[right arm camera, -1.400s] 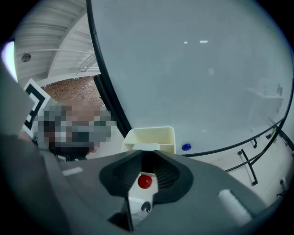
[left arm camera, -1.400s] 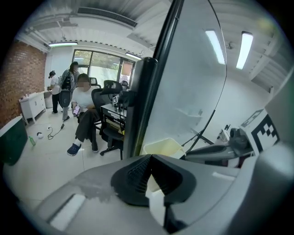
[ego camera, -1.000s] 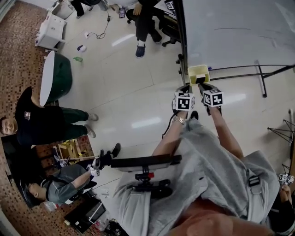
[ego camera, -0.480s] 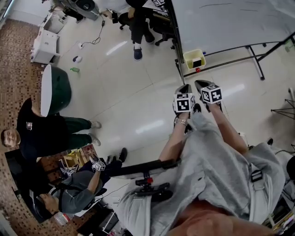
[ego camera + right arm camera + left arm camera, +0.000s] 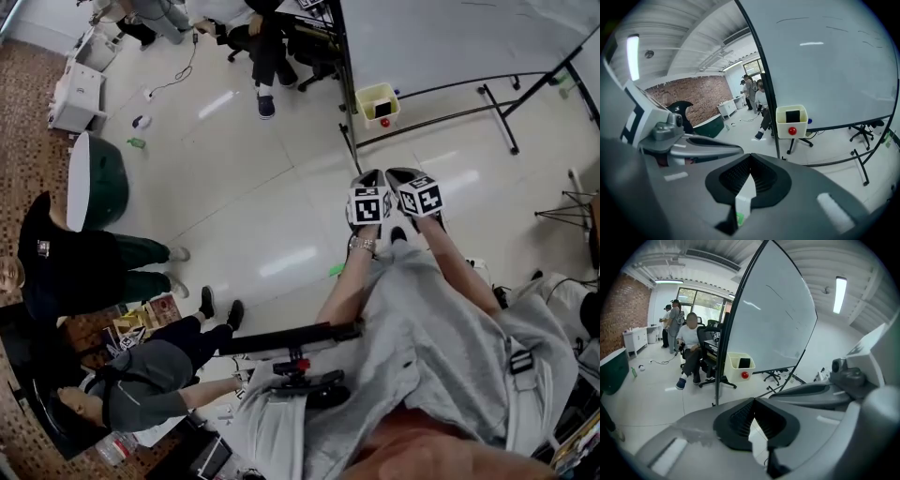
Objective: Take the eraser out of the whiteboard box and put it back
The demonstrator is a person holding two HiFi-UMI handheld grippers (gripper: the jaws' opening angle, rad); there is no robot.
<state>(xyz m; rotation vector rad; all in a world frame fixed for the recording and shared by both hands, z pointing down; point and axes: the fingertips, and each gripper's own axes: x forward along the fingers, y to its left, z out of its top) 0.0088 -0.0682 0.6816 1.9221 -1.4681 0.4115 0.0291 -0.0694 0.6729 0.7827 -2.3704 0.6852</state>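
The pale yellow whiteboard box (image 5: 378, 101) hangs at the foot of the whiteboard (image 5: 469, 37), and the dark eraser (image 5: 382, 110) stands inside it. A red round magnet (image 5: 745, 375) sticks to the box front. Both grippers hang side by side over the floor, well short of the box. My left gripper (image 5: 374, 178) is shut with nothing in it, and so is my right gripper (image 5: 400, 174). In the left gripper view the box (image 5: 739, 365) and eraser (image 5: 744, 363) lie ahead past the shut jaws (image 5: 753, 402). The right gripper view shows the box (image 5: 791, 121) and eraser (image 5: 792, 116) beyond its own shut jaws (image 5: 750, 162).
The whiteboard's black stand legs (image 5: 497, 117) spread over the floor on the right. A seated person (image 5: 262, 56) is left of the board. A green tub (image 5: 94, 183), a person in black (image 5: 75, 262) and a crouching person (image 5: 150, 375) are at the left.
Both grippers have drawn back together from the box, which was right at their tips a second ago. Both stayed shut.
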